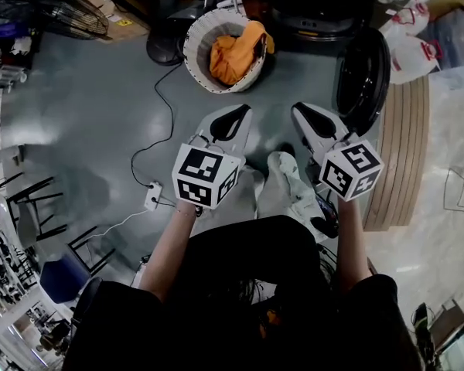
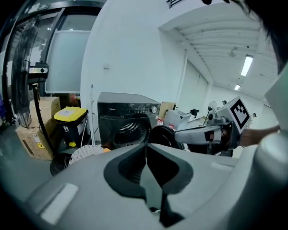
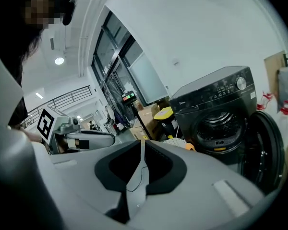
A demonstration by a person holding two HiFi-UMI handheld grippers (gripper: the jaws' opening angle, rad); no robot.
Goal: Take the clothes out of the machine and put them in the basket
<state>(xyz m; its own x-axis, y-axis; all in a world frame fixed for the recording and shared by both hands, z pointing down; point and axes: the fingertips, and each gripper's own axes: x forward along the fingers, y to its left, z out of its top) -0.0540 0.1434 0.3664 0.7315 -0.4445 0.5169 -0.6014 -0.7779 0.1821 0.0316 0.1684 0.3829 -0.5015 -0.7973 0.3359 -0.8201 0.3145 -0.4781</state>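
Both pairs of tongs sit in the middle of the head view, pointing up the frame. The left gripper [image 1: 238, 114] and the right gripper [image 1: 303, 114] each have their jaws pressed together with nothing between them. Above them, at top centre, the white basket [image 1: 195, 49] stands on the grey floor with an orange cloth [image 1: 232, 56] heaped inside. The black machine [image 3: 216, 104] is behind it, its round door [image 1: 362, 79] swung open at upper right. A black cable [image 1: 168, 110] runs down from the basket to a power strip [image 1: 152, 195]. A fan [image 1: 66, 10] lies at upper left, white bags [image 1: 408, 49] at upper right. The machine is cut off by the top edge, and its drum is too dark to tell what it holds
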